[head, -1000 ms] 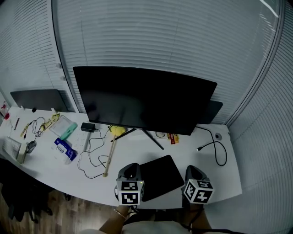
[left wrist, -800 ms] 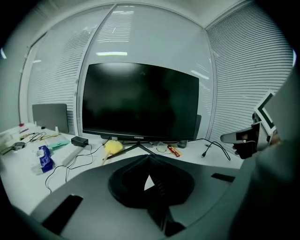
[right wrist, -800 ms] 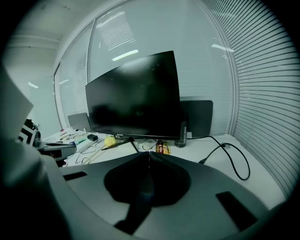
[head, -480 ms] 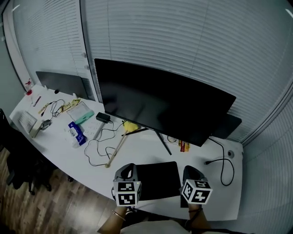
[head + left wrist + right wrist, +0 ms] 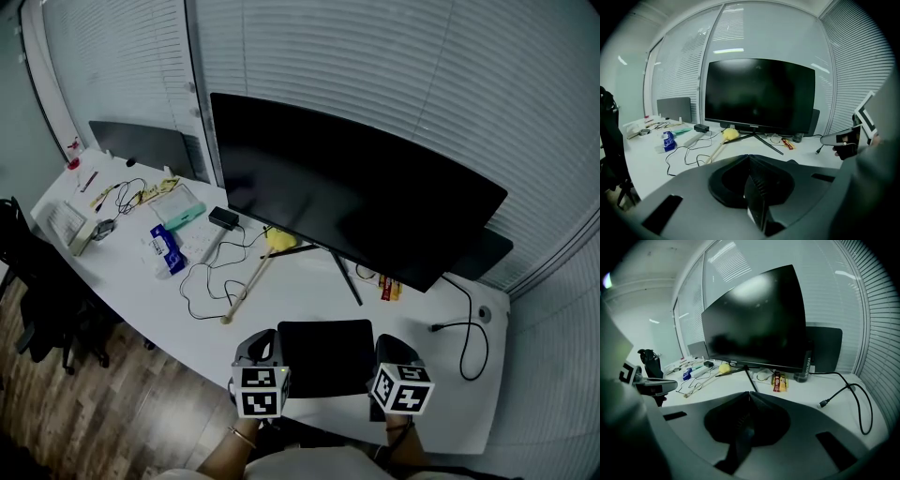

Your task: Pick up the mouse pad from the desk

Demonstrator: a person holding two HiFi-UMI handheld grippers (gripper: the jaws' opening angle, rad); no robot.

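The black mouse pad [image 5: 325, 356] lies flat on the white desk [image 5: 141, 300] near its front edge, below the monitor's stand; I see it only in the head view. My left gripper [image 5: 258, 341] hovers at the pad's left edge and my right gripper [image 5: 390, 343] at its right edge. Both point forward and down, and I cannot tell whether they touch the pad. In the left gripper view the left gripper [image 5: 749, 157] has its jaws closed together with nothing between them. The right gripper [image 5: 750, 394] looks the same in its own view. Each gripper's body hides the pad there.
A large dark monitor [image 5: 347, 192] stands behind the pad on thin legs. Left of it lie a yellow duster on a wooden stick [image 5: 253, 272], a looping black cable [image 5: 202, 281] and a blue packet [image 5: 167, 251]. Another cable [image 5: 469, 328] lies at the right. A dark chair [image 5: 28, 300] stands off the desk's left end.
The head view has swung, so the desk's left end and the floor show more. Both grippers have stayed beside the pad and have sunk a little towards it.
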